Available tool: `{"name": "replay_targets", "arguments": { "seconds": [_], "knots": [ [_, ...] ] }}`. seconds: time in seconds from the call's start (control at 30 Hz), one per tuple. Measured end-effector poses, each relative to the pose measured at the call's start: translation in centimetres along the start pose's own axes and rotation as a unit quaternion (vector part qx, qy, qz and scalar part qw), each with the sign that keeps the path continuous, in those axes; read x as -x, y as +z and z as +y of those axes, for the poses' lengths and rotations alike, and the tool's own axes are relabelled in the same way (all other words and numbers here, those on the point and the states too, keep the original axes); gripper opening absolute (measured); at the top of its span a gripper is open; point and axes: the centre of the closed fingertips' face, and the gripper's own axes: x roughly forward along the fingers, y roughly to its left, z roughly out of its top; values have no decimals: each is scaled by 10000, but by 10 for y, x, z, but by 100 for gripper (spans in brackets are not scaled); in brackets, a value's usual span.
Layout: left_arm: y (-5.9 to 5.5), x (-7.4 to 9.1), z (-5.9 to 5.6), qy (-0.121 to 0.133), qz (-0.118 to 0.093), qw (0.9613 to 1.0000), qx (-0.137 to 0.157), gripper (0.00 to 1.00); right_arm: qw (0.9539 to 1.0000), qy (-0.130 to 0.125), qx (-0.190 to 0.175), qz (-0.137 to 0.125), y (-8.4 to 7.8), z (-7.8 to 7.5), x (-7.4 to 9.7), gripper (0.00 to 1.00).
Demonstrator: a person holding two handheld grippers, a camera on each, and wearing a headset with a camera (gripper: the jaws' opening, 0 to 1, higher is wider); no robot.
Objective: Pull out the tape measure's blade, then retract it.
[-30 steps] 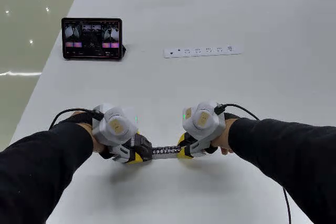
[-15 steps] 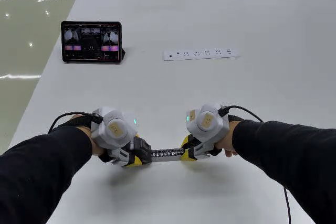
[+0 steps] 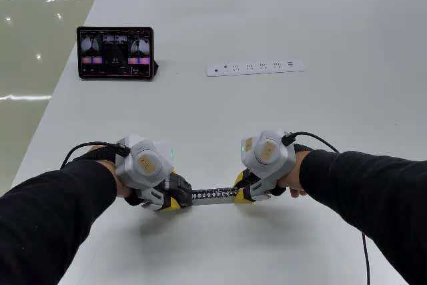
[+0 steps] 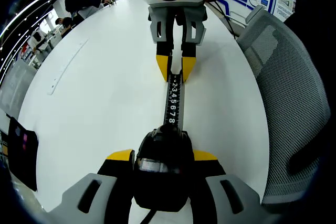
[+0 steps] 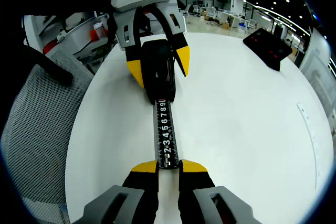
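Two grippers face each other low over the white worktop (image 3: pixel 267 118), close to the person's side of it. The left gripper (image 3: pixel 175 195) is squeezed around the one tape measure (image 4: pixel 161 169), a black case held between its two yellow tips. The right gripper (image 3: pixel 241 191) has its two yellow tips pressed together on the end of the one blade (image 5: pixel 165 135). A short piece of blade is out and runs straight from the case to the right gripper. The numbers 2 to 9 show on it. I cannot tell if the case touches the worktop. One dark tablet (image 3: pixel 115 51) stands far back on the left. One long white power strip (image 3: pixel 255 67) lies flat, well apart from the grippers. One grey mesh chair (image 4: pixel 286 77) is beside the worktop.
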Motion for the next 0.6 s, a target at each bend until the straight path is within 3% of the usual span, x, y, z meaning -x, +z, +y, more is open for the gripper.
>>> {"name": "replay_targets", "arguments": {
  "seconds": [0.6],
  "knots": [
    [0, 0, 0, -6, 16, 10000, -18, 36, 10000, 7, -67, 5, -9, 1, 6, 10]
  ]
}}
